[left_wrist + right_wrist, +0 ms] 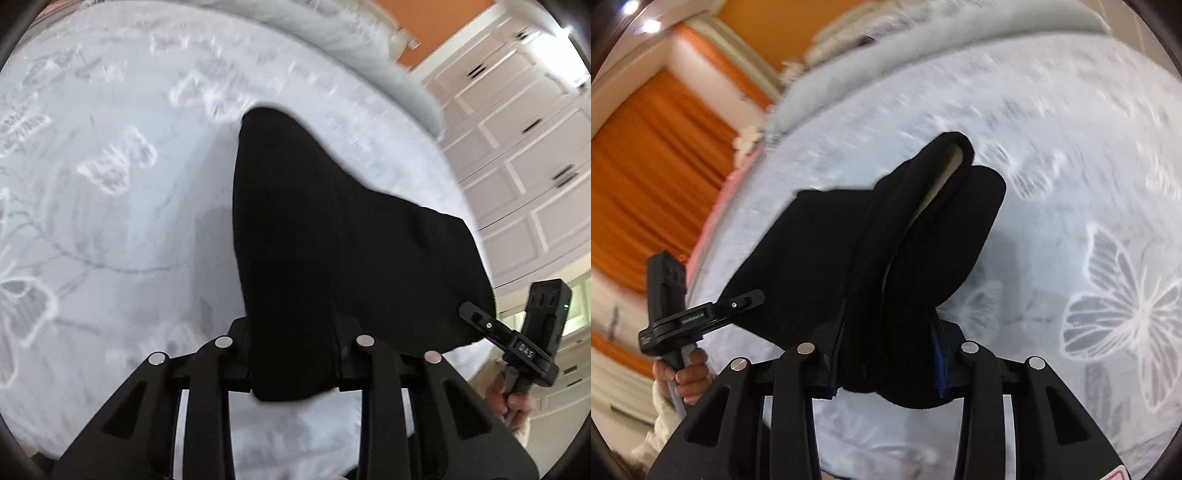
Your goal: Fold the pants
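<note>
1. Left claw (293, 354): we see it nearly closed, its pads pinching a bunched edge of the black pants (332, 236).
2. Right claw (886, 362): we see it narrowly parted, clamped on a thicker fold of the same cloth.
3. Pants: we find them lifted between both claws over the butterfly-patterned bed (129, 221).

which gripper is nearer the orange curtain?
Left. In the right wrist view, the left gripper grips the black pants on the side toward the orange curtain. The right gripper grips them farther from it, over the butterfly bedspread.
</note>
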Motion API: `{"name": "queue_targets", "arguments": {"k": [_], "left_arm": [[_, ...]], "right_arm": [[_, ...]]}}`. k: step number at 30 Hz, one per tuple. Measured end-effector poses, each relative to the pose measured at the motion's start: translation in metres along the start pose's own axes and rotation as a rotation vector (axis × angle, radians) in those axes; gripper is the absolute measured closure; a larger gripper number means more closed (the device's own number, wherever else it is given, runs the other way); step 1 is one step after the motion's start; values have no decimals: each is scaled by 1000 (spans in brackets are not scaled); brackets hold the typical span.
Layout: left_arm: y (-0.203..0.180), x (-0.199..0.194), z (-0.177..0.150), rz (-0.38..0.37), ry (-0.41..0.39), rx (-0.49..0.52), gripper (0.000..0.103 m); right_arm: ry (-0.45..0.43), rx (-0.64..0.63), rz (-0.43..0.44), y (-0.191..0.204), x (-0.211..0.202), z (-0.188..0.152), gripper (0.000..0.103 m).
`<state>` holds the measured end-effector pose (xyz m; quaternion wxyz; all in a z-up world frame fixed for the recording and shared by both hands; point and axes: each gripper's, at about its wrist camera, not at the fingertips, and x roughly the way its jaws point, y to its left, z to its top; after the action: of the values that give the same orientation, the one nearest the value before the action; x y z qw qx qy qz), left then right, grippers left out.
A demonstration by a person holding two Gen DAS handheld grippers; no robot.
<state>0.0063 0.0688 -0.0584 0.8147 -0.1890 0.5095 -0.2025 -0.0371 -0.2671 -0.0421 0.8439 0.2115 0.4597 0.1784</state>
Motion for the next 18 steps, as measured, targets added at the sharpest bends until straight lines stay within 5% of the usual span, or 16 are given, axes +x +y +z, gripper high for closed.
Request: {"name": "queue_targets", "arguments": {"k": [3, 5, 6, 9, 11, 13, 17, 18], "left_arm": [[-3, -8, -25, 10, 20, 26, 63], [5, 8, -43, 117, 60, 25, 49], [7, 13, -47, 151, 65, 28, 48], [-7, 3, -46, 227, -21, 114, 40], [-20, -8, -45, 298, -113, 168, 25], [-32, -19, -43, 336, -202, 209, 16], [-50, -13, -38, 369, -244, 239, 16], [-52, -10, -35, 378, -241, 239, 16]], "right_arm": [[73, -44, -76, -5, 2, -14, 53], [119, -8, -241, -22, 14, -25, 43], [118, 32, -228, -30, 13, -26, 41], [-43, 16, -201, -20, -18, -19, 40], [-118, -6, -180, -14, -28, -14, 38], [-100, 16, -161, -15, -19, -8, 38], [23, 22, -206, -11, 28, 0, 39], [37, 4, -226, -8, 35, -1, 54]]}}
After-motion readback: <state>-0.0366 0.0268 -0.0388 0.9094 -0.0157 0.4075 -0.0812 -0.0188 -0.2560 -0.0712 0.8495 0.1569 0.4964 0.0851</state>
